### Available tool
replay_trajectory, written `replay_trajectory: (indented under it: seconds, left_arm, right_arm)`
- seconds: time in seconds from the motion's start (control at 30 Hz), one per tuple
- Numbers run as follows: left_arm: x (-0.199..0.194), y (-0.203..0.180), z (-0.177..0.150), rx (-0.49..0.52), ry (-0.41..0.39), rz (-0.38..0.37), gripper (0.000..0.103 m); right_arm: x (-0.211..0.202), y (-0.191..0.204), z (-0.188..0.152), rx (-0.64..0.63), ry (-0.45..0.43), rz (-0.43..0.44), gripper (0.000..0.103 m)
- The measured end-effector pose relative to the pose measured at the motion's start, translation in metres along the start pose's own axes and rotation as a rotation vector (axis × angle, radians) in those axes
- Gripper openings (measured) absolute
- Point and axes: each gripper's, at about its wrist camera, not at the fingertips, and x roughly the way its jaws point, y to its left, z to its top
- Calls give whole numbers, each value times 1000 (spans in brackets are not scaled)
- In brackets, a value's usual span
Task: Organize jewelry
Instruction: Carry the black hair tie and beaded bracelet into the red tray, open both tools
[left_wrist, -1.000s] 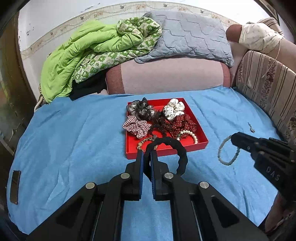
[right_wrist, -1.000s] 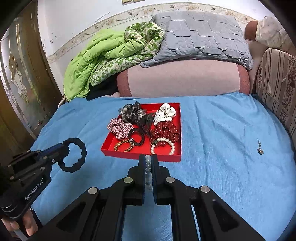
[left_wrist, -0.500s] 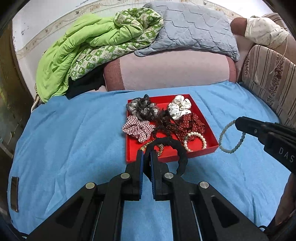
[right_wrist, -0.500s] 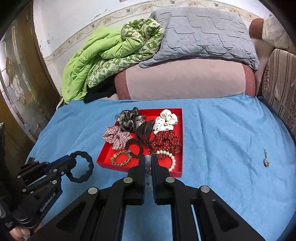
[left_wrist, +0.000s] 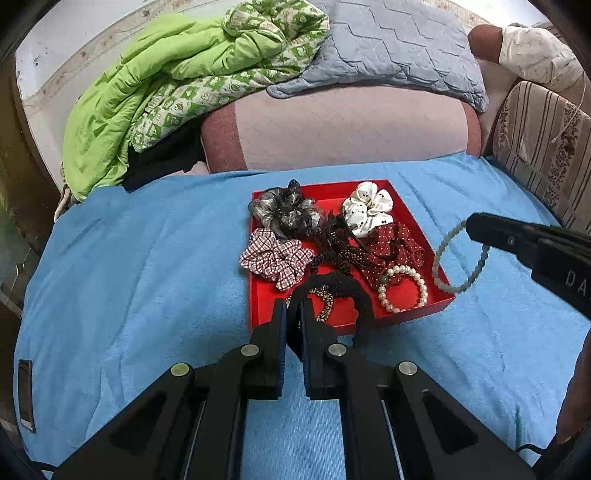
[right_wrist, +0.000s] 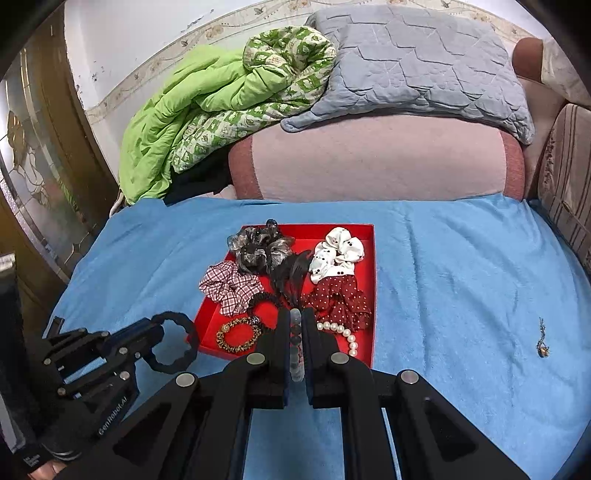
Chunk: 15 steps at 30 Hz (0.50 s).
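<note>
black hair tie (left_wrist: 341, 286) in left gripper (left_wrist: 293, 314), over tray (left_wrist: 406, 315)

Left tool (left_wrist: 293, 308) reaches forward, fingers pinched tight, its black body low at left in the right view. Right tool (right_wrist: 295, 325) comes in from the right, fingers clamped close too.
</note>
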Motion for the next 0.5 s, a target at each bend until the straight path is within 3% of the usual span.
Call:
replay_trajectory:
  seconds: [0.13,0.3,0.5]
  left_arm:
    - [9,2,1,-4,17,-6,7]
    - [22,14,9,-59,48,-65,7]
    - [36,32,35,-98,52,-114,7]
  right_arm:
    - [7,-4,3,10,5,4,7]
    - [15,-9,5,16,22,5,7]
    - [26,-16,13,35,39,14,7]
